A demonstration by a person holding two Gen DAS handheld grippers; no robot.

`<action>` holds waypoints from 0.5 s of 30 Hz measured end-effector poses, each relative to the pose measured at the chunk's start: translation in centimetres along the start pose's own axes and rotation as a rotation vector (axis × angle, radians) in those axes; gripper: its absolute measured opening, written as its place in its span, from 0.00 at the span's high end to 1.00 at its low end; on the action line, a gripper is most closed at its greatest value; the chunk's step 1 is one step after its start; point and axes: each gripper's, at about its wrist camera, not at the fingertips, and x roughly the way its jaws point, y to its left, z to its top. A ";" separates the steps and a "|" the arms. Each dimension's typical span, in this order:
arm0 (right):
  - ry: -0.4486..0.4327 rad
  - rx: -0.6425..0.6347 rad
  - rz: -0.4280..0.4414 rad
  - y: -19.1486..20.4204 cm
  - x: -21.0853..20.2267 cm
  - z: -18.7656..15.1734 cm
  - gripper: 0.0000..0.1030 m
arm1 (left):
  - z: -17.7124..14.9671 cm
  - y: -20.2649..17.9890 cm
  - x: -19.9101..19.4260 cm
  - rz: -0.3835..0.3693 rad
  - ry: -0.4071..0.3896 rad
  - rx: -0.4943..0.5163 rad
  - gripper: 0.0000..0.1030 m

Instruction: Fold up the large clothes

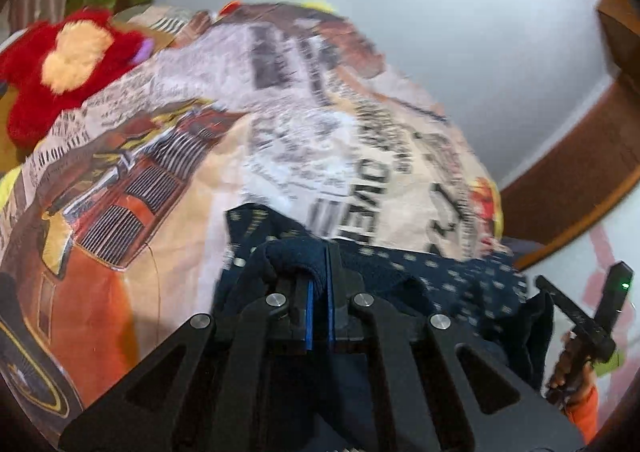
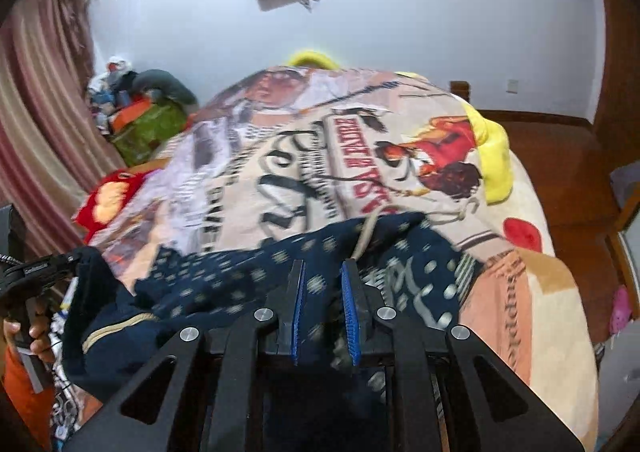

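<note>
A dark navy garment (image 1: 452, 284) with pale dots lies at the near edge of the bed; it also shows in the right wrist view (image 2: 224, 276), with a beige drawstring (image 2: 366, 234). My left gripper (image 1: 319, 252) is shut on a bunched fold of the garment. My right gripper (image 2: 323, 272) has its jaws a small gap apart with the dotted cloth running between the blue pads (image 2: 298, 304); whether it pinches the cloth is unclear. Each gripper shows at the edge of the other's view.
The bed is covered by a printed blanket (image 1: 192, 180) with car and newspaper pictures, also in the right wrist view (image 2: 360, 156). A red plush toy (image 1: 68, 64) lies far left. A green pile (image 2: 144, 124) stands by the curtain. Wooden bed frame (image 2: 560, 156) at right.
</note>
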 end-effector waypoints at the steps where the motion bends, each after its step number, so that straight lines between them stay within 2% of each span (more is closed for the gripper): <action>1: 0.004 0.006 -0.011 -0.4 0.5 0.2 0.85 | 0.0 0.5 1.0 0.015 0.020 -0.016 0.96; 4: 0.028 0.049 -0.043 -2.0 2.2 1.0 0.85 | -0.5 1.8 4.0 0.035 0.095 -0.054 0.96; 7: 0.026 0.108 0.014 -3.2 2.2 1.1 0.85 | -1.3 1.8 4.9 0.050 0.134 -0.029 0.95; 9: 0.032 0.131 0.054 -3.6 1.8 1.0 0.85 | -1.5 1.1 4.5 0.071 0.145 0.027 0.92; 11: 0.057 0.132 0.075 -3.5 1.4 1.0 0.85 | -1.5 0.4 3.5 0.083 0.137 0.074 0.80; 13: 0.080 0.124 0.087 -3.3 1.0 0.8 0.85 | -1.5 -0.8 1.4 0.085 0.098 0.147 0.53; 15: 0.107 0.103 0.104 -2.9 0.6 0.5 0.85 | -1.7 -2.2 -0.9 0.090 0.045 0.211 0.43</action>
